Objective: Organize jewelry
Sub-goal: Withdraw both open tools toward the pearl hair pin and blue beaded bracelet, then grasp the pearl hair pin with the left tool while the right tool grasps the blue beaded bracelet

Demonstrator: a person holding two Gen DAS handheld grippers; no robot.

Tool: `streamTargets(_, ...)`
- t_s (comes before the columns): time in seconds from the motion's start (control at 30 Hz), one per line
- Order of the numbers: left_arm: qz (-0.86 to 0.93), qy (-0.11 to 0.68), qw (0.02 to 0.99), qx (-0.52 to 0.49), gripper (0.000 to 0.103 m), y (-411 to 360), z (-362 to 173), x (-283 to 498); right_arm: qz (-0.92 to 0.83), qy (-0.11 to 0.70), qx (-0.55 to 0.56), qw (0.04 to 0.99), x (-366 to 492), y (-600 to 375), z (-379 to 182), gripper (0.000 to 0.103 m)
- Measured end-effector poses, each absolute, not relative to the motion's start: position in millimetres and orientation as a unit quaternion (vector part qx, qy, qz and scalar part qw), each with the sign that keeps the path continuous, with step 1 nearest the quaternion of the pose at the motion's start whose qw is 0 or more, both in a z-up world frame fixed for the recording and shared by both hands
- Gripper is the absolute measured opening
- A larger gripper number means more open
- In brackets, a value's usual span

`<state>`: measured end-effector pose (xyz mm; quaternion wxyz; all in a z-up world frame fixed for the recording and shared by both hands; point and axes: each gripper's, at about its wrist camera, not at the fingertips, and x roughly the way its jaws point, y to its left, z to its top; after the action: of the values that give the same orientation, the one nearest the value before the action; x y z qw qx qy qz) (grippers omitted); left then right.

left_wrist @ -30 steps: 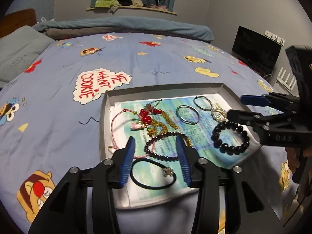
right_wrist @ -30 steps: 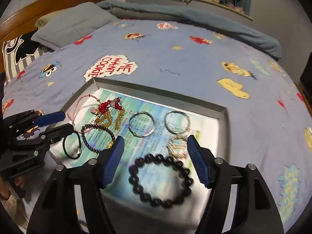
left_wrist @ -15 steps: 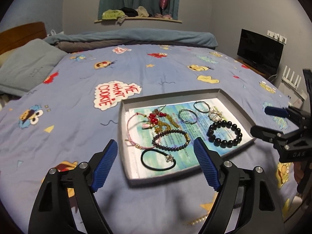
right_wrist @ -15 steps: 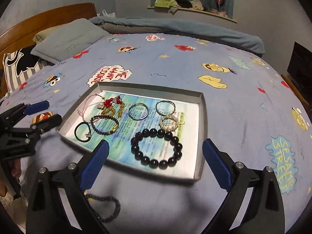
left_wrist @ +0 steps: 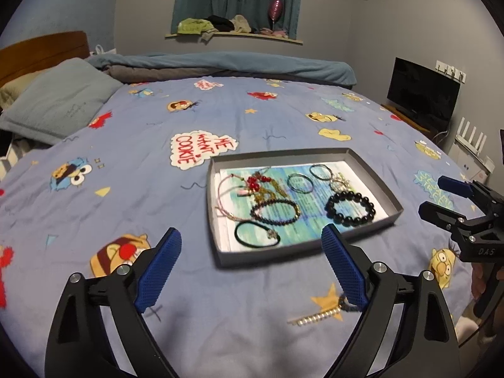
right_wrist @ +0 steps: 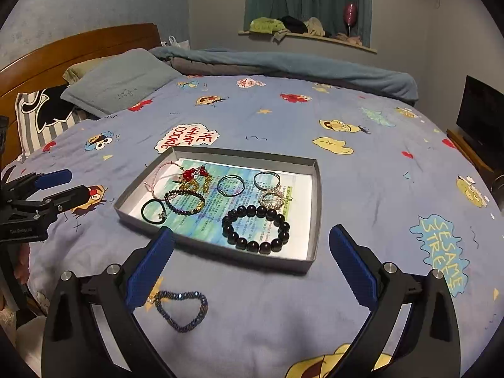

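A shallow grey tray (left_wrist: 267,256) (right_wrist: 236,256) lies on the blue cartoon bedspread. In it are a big black bead bracelet (left_wrist: 350,208) (right_wrist: 255,228), a small dark bead bracelet (left_wrist: 274,211), a black hair tie (left_wrist: 256,234), two metal rings (right_wrist: 231,185), a red-bead gold chain (left_wrist: 258,182) and a pink cord. A dark blue beaded bracelet (right_wrist: 181,312) lies on the bedspread in front of the tray. My left gripper (left_wrist: 251,230) (right_wrist: 78,182) hovers short of the tray, its jaws opening with nothing held. My right gripper (right_wrist: 251,230) (left_wrist: 431,197) is likewise back from the tray, jaws opening and empty.
A pearl strip (left_wrist: 318,316) lies on the bedspread by my left gripper's right finger. Pillows (right_wrist: 119,78) and a wooden headboard (right_wrist: 78,47) are at the far left, a rolled duvet (left_wrist: 226,66) along the back, a dark screen (left_wrist: 422,94) at the right.
Both grippers pulled back and up from over the tray and their jaws spread wide. The black bead bracelets stay in the tray. The loose blue bracelet came into view.
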<state>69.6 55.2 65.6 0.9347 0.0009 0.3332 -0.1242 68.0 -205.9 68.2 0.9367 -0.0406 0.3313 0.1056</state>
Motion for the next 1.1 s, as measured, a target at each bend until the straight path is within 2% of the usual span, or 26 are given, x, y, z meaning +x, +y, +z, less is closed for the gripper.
streamTargets(0.3,-0.121,0.337,0.934,0.005,0.091,48.7,50.2,43.2,0.1,0.335,-0.028,0.937,49.5,-216.8,41.4,0.097)
streamTargets(0.63,-0.108,0.348,0.931,0.0,0.091,44.8,6.2,25.5,0.115,0.326,-0.023,0.938,32.4,-218.1,2.8,0.097)
streamTargets(1.1,-0.148,0.327,0.933,0.036,0.091,18.2,-31.7,14.6,0.171,0.315,-0.078,0.93,17.4,-187.8,-18.8,0.095)
